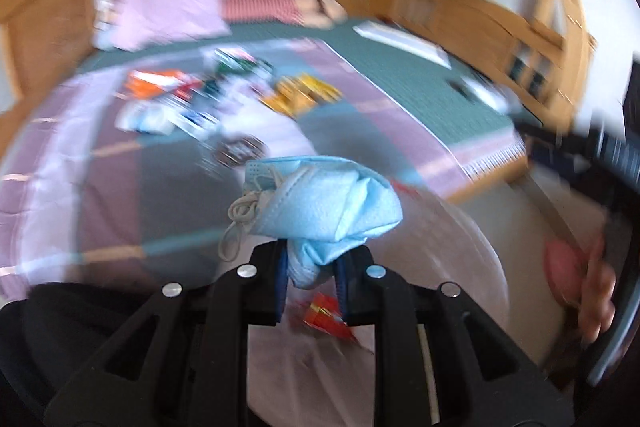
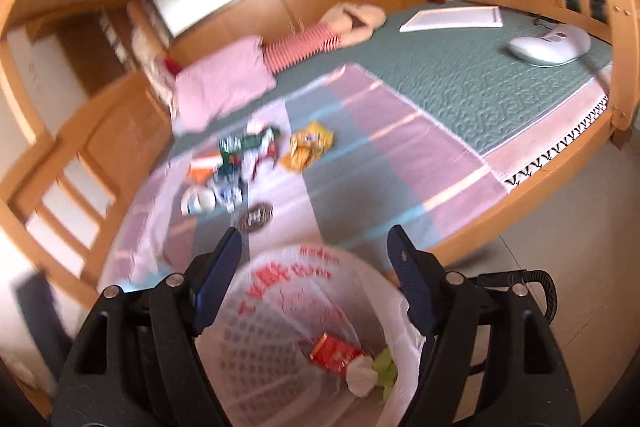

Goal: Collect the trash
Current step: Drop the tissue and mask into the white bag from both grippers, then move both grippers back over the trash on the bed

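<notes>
My left gripper [image 1: 311, 279] is shut on a crumpled light-blue face mask [image 1: 320, 207] and holds it above the bag-lined trash basket [image 1: 472, 251], where a red wrapper [image 1: 324, 315] lies. My right gripper [image 2: 316, 259] is open and empty, held above the same basket [image 2: 280, 307], which holds a red wrapper [image 2: 334, 351] and white and green scraps [image 2: 368, 371]. More trash lies on the bed: a yellow wrapper [image 2: 308, 147], green and orange packets [image 2: 236, 155], a white wad [image 2: 198, 203] and a round dark lid [image 2: 256, 217].
The bed has a pink and grey striped blanket [image 2: 400, 155] on a green mattress [image 2: 480, 79], a pink pillow [image 2: 224, 83], a white board [image 2: 452, 17] and a white device [image 2: 552, 45]. A wooden frame [image 2: 620, 67] surrounds it. The basket stands on the floor by the bed edge.
</notes>
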Demonstrator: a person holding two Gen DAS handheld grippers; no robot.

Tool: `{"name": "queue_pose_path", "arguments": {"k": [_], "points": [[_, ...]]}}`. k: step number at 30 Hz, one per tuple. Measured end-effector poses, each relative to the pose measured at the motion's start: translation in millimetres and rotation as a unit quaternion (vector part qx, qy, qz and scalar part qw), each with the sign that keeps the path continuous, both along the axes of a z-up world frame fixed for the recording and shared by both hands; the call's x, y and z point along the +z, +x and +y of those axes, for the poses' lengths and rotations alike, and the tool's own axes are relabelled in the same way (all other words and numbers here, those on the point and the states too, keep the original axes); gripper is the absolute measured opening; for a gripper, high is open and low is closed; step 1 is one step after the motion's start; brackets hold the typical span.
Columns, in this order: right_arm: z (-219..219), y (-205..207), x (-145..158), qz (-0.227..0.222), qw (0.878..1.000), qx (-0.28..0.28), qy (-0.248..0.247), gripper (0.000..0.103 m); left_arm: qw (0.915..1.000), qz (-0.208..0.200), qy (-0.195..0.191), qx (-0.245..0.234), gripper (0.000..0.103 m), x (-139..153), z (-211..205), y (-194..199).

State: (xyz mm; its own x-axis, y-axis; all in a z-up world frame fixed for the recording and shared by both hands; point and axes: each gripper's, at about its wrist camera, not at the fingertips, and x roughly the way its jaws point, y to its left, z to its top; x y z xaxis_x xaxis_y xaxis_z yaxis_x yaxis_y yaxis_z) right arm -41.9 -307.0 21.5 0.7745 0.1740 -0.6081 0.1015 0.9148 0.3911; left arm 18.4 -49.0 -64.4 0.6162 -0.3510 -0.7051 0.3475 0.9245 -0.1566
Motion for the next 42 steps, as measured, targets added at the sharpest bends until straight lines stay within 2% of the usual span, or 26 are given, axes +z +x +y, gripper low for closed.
{"name": "queue_pose_path", "arguments": {"k": [4, 6, 7, 8, 10, 19, 37, 40, 42], "points": [[-9.9, -2.4, 3.7, -0.008, 1.0, -0.011, 0.01, 0.075, 0.9973, 0.029, 0.018, -0.065, 0.027, -19.2, -27.5, -3.1], [-9.2, -2.5, 2.3, -0.007, 1.0, -0.011, 0.01, 0.075, 0.9958, 0.025, 0.035, -0.08, 0.039, -23.1, -37.8, -7.6], [-8.6, -3.2, 1.2, -0.007, 1.0, -0.01, 0.012, 0.075, 0.9954, 0.02, 0.042, -0.084, 0.054, -22.9, -40.5, -9.2], [-8.3, -2.1, 0.7, -0.006, 1.0, -0.01, 0.013, 0.076, 0.9953, 0.016, 0.046, -0.084, 0.075, -22.4, -42.0, -11.3], [-6.4, -1.8, 0.3, -0.006, 1.0, -0.009, 0.015, 0.077, 0.9955, 0.001, 0.056, -0.077, 0.091, -19.1, -43.1, -14.5], [-3.5, -0.6, 1.3, -0.006, 1.0, -0.006, 0.014, 0.082, 0.9966, -0.006, 0.061, -0.055, 0.096, -13.9, -37.5, -12.1], [3.5, 6.4, -5.1, 0.007, 1.0, 0.003, 0.016, 0.083, 0.9985, -0.003, 0.05, -0.023, 0.097, -12.9, -25.9, -8.2], [4.0, 8.9, -6.1, 0.008, 1.0, -0.001, 0.022, 0.083, 0.9992, -0.012, 0.039, 0.002, 0.097, -7.9, -12.7, -4.7], [6.0, 11.6, -8.2, 0.01, 1.0, -0.001, 0.029, 0.084, 0.9992, -0.018, 0.018, 0.031, 0.097, -2.2, 4.5, -0.6]]}}
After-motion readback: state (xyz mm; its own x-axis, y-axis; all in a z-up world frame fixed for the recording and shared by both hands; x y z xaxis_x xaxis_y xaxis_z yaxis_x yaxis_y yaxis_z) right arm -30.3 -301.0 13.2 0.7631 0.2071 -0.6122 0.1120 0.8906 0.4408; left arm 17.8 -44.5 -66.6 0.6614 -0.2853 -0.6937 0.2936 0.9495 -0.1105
